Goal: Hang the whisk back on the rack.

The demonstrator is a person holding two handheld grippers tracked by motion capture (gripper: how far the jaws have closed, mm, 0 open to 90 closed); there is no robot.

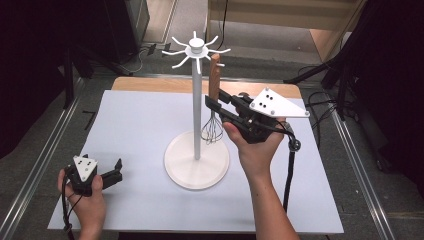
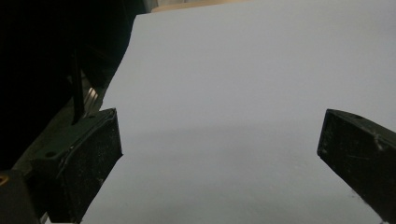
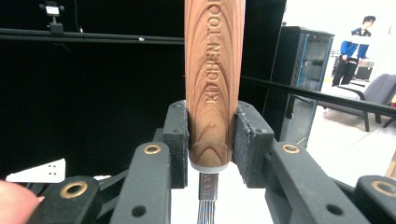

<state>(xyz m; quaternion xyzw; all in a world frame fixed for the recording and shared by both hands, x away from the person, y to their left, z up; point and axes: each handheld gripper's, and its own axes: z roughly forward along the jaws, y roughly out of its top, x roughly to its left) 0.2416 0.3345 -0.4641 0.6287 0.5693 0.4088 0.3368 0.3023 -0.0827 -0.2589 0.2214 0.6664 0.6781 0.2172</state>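
Note:
A whisk with a wooden handle and wire head hangs upright just right of the white stand's pole. My right gripper is shut on the lower end of the handle, which is stamped "KITCHEN TOOL"; its pads press on both sides. The handle's top is level with the hook ring; I cannot tell whether it rests on a hook. My left gripper rests open at the table's near left, with only bare mat between its jaws.
The stand's round base sits mid-table on a white mat. Metal rails run along both table sides. In the right gripper view, a person, a dark cabinet and a chair stand far off.

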